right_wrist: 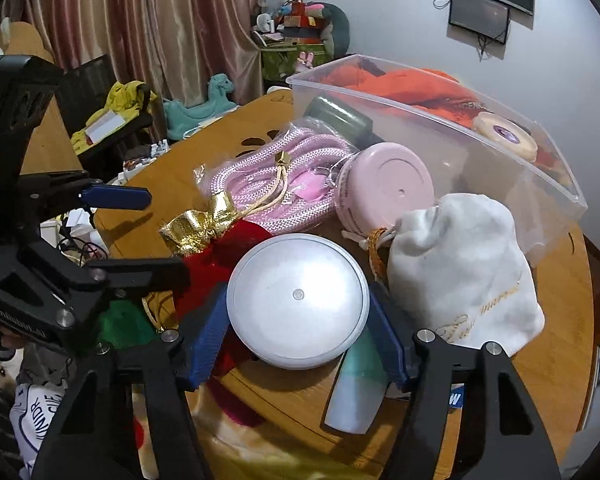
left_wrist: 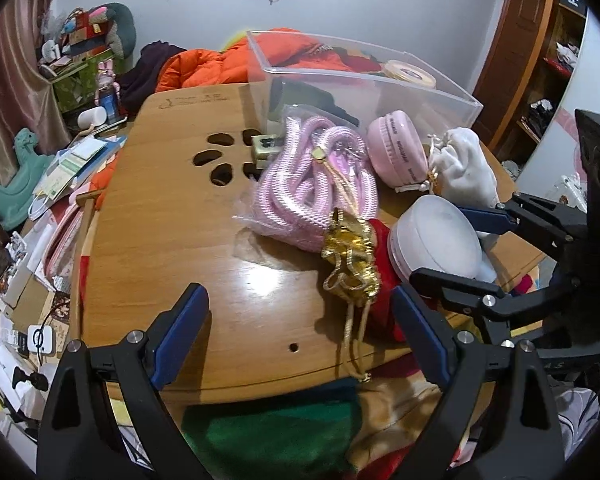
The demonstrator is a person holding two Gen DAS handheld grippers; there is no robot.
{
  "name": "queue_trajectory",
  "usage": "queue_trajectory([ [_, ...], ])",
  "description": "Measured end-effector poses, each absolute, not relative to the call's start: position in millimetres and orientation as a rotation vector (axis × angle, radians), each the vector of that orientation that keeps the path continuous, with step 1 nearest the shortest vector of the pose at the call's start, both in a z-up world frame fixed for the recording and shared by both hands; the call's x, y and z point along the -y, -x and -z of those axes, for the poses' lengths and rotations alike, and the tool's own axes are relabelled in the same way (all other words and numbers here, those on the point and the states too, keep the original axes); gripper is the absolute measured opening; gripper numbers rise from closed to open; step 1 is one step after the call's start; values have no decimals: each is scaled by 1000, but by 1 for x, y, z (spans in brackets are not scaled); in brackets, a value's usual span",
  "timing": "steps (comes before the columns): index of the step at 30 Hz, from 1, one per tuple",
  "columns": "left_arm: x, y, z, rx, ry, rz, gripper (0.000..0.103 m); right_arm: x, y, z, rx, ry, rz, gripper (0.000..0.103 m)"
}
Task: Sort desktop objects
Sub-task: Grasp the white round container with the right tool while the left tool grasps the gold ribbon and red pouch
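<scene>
The clear plastic storage bin (right_wrist: 500, 148) stands at the wooden table's (left_wrist: 171, 240) far side. The round white domed lamp (right_wrist: 297, 300) sits between the right gripper (right_wrist: 297, 320) pads, seemingly clamped; lift straight, clearing the white velvet pouch (right_wrist: 460, 264). The left gripper (left_wrist: 300, 336) hangs open, empty.

Both claws, left claw (left_wrist: 300, 336) and right claw (right_wrist: 297, 344), share matte black angular frames, silver round screw heads at the joints and ribbed blue finger pads (right_wrist: 201, 344); white lettering marks one body.
</scene>
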State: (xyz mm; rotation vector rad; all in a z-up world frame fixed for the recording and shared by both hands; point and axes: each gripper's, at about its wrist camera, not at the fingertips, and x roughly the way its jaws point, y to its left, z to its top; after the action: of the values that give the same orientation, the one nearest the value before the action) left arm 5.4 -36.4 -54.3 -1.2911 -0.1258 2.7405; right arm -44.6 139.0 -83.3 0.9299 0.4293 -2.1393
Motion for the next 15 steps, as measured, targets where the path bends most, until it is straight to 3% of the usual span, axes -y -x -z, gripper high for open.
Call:
queue_trajectory([
  [3, 33, -1, 56, 139, 1290, -2717, 93, -144, 44, 80, -436, -926, 2160, 62],
  [9, 21, 7, 59, 105, 1285, -2708, 74, -172, 39, 62, -377, -911, 2194, 62],
  [12, 11, 7, 60, 55, 1268, -2720, 54, -177, 35, 53, -379, -889, 2218, 62],
  [14, 5, 7, 60, 32, 1261, -2710, 31, -183, 35, 47, -373, -880, 2233, 62],
  [15, 2, 7, 59, 26, 1261, -2704, 31, -186, 35, 45, -364, -878, 2242, 62],
])
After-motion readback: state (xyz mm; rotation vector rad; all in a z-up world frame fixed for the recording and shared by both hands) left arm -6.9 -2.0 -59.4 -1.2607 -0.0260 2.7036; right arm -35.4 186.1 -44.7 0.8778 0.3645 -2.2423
